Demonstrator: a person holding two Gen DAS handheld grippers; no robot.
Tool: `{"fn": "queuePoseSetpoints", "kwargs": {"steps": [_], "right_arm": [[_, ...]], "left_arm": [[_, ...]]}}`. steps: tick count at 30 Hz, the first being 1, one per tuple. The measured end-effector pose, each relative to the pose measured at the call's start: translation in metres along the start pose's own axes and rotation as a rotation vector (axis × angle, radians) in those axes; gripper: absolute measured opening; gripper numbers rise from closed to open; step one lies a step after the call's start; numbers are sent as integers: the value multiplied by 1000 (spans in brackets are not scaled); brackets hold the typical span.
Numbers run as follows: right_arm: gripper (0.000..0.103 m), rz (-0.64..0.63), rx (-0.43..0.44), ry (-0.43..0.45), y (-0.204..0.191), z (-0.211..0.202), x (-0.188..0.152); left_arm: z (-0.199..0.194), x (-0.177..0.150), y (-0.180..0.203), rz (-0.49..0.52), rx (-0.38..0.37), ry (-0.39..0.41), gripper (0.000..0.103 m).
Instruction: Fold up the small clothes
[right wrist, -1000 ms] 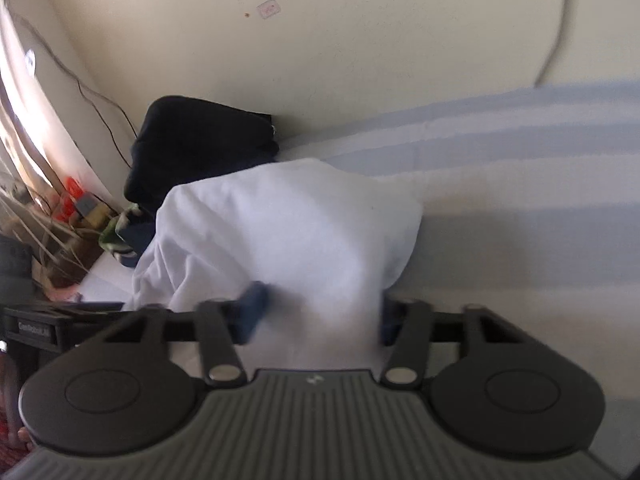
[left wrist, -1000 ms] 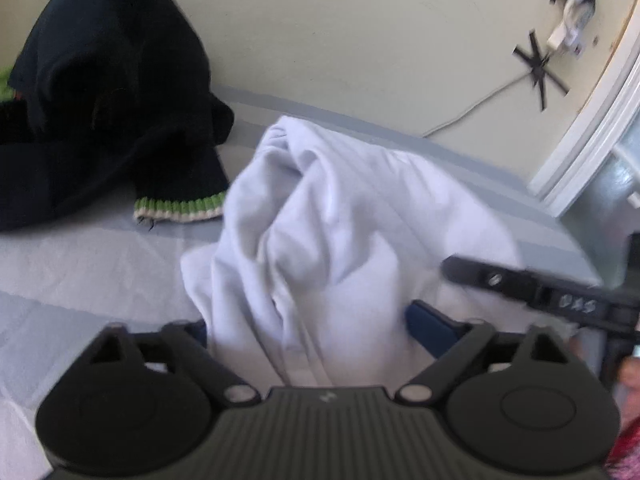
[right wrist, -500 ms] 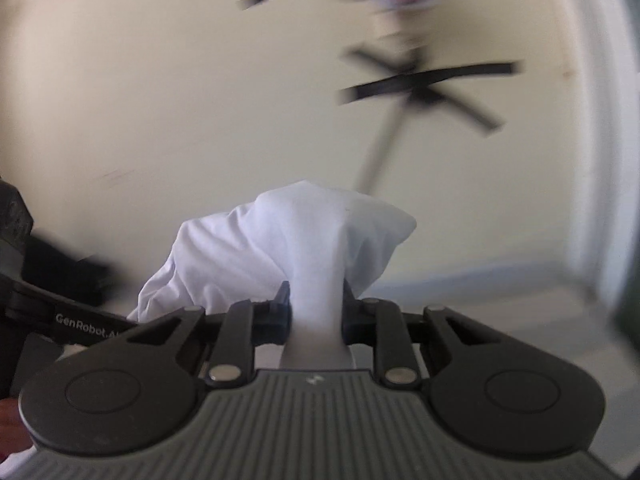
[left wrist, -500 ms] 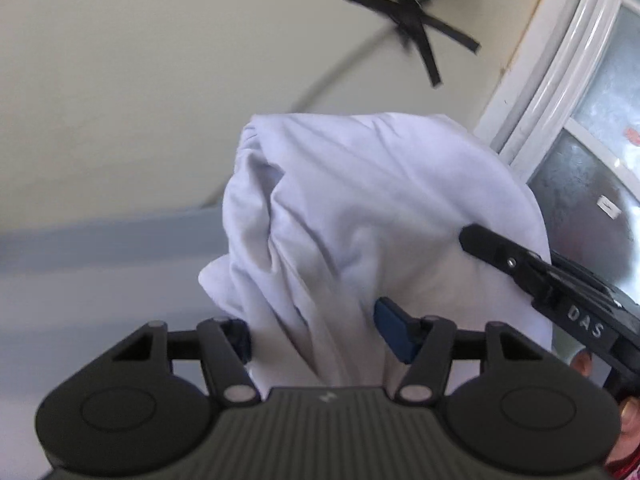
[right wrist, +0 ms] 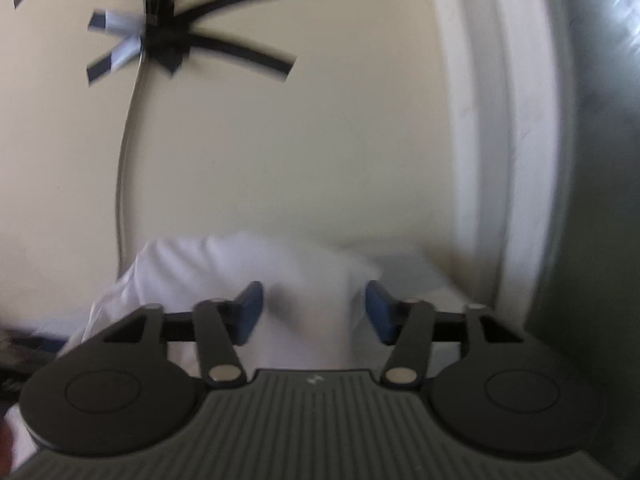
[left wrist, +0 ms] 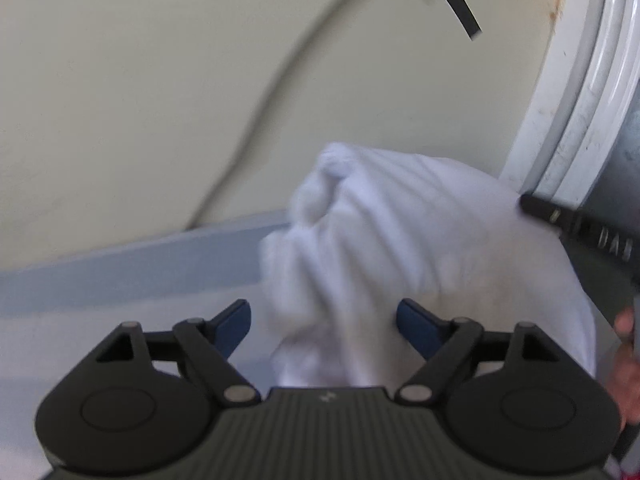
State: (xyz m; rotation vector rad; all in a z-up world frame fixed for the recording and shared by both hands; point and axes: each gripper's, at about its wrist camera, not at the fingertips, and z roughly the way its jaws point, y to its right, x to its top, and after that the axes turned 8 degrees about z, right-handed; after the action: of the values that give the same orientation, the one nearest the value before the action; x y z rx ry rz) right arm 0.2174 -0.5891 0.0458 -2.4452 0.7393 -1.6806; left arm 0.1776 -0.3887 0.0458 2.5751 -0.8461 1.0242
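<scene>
No containers anywhere, just one white garment [left wrist: 420,248], soft and crumpled into a puffy heap with deep folds, sitting on the striped bed [left wrist: 120,272] near its far edge by the cream wall [left wrist: 160,80]. Left gripper [left wrist: 324,326] is opening, blue fingers [left wrist: 232,328] spread either side of the cloth and not pinching it. Right gripper [right wrist: 314,312] is opening too, cloth between its fingers [right wrist: 250,312] but loose (both shots pretty blurry). Black tape [right wrist: 200,48] pins one cable [right wrist: 124,168] to the wall.
</scene>
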Motion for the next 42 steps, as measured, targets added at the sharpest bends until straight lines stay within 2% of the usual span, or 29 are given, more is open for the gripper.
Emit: {"fn": "queuePoseSetpoints", "kwargs": {"steps": [3, 7, 9, 11, 14, 16, 20, 25, 28, 29, 30, 32, 42], "right_arm": [[63, 43, -16, 68, 1, -22, 5], [63, 50, 11, 33, -7, -57, -7], [63, 8, 6, 12, -14, -87, -26], [63, -19, 4, -12, -19, -111, -50], [64, -7, 16, -44, -25, -148, -87], [65, 12, 14, -42, -36, -162, -102], [68, 35, -13, -14, -49, -196, -133], [71, 75, -31, -22, -64, -204, -153], [73, 58, -66, -22, -72, -201, -163], [75, 47, -74, 0, -74, -204, -164], [80, 47, -79, 22, -74, -210, -167], [82, 47, -80, 31, -73, -210, -168], [85, 77, -70, 5, -68, -208, -168]], "left_arm": [[-32, -29, -8, -17, 32, 1, 88], [-63, -65, -6, 2, 85, -12, 88], [-78, -79, -3, 5, 93, -5, 90], [-95, -91, -3, 14, 111, 12, 97], [-120, -112, 3, 53, 165, 51, 102], [-137, -129, 5, 83, 191, 65, 103], [-163, -160, 1, 106, 196, 107, 103], [-170, -181, -7, 78, 166, 138, 103], [-168, -186, -9, 86, 178, 140, 103], [-168, -187, -9, 83, 175, 141, 103], [-168, -187, -10, 76, 170, 153, 103], [-170, -188, -10, 72, 173, 171, 103], [-170, -192, -7, 97, 171, 159, 103]]}}
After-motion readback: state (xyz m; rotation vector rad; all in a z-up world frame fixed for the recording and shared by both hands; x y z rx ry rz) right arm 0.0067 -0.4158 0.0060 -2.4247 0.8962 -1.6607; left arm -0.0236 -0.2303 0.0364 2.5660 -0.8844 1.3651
